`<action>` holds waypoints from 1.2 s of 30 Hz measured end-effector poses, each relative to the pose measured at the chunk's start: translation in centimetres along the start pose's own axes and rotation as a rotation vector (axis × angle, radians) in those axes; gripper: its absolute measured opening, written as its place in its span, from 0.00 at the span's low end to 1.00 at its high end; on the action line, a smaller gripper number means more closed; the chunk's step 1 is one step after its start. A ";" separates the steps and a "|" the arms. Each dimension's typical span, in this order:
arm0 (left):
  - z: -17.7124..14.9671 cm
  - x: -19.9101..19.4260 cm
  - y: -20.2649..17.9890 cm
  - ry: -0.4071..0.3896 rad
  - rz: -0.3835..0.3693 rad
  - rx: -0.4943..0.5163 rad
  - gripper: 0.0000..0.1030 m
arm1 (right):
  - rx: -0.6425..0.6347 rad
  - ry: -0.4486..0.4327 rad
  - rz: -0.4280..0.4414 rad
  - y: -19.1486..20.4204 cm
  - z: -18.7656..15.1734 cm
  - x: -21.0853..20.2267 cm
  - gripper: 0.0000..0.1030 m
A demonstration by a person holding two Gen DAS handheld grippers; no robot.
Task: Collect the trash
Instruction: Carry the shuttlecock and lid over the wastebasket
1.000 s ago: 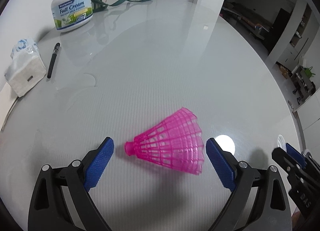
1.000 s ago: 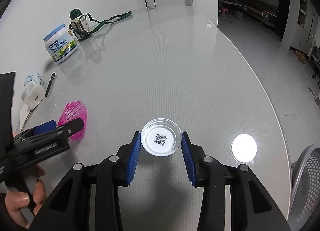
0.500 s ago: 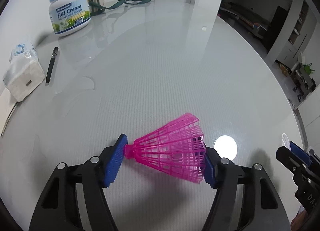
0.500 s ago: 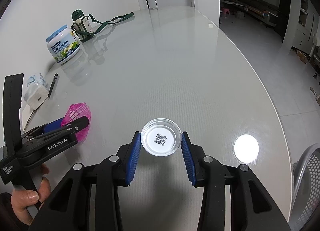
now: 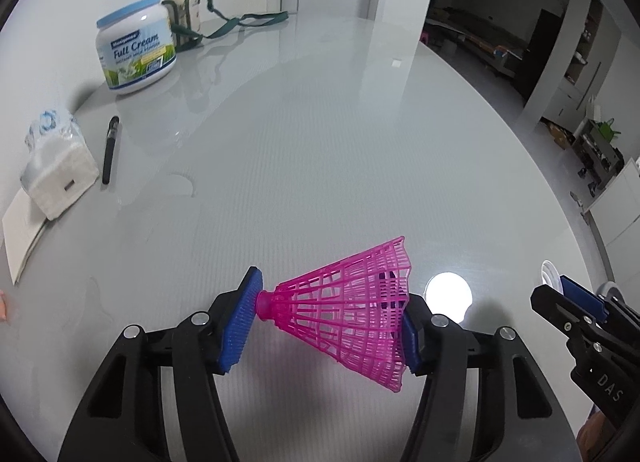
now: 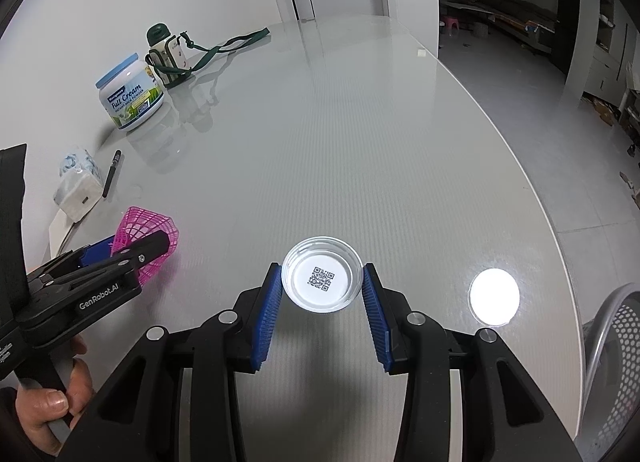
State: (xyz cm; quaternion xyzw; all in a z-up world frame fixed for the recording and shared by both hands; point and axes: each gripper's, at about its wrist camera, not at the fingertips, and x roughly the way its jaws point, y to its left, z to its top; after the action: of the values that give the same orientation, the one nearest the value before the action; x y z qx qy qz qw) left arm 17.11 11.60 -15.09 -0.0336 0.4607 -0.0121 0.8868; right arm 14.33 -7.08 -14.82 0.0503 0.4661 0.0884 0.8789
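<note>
My right gripper clamps a white QR-coded lid above the table, while my left gripper seemingly pinches a pink shuttlecock.

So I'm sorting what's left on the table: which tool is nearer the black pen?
Left. The left tool, clamped on the pink shuttlecock, sits on the pen's side; the right tool, holding the white lid, is farther across the table.

Both wrist views look steeply down, close over the grey table, facing the milk powder tub at its far left. The right view stands further from that tub. Both share the tub and the pen lying nearer than it.
</note>
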 end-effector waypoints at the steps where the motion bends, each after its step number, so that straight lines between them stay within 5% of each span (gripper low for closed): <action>1: 0.1 -0.2 -0.3 0.000 0.000 0.008 0.57 | 0.004 0.000 0.000 -0.1 0.0 -0.2 0.38; 16: 1.2 -3.3 -7.5 -0.014 -0.087 0.135 0.57 | 0.093 -0.031 -0.043 -4.4 -0.8 -5.0 0.38; 36: -1.1 -8.2 -27.5 -0.022 -0.273 0.353 0.57 | 0.273 -0.085 -0.244 -21.7 -6.7 -17.4 0.38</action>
State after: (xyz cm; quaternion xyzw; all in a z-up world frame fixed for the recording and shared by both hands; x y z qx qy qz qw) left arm 11.79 -15.43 -7.05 0.0598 0.4330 -0.2119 0.8741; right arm 1.60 -31.85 -8.18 0.1160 0.4390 -0.0853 0.8869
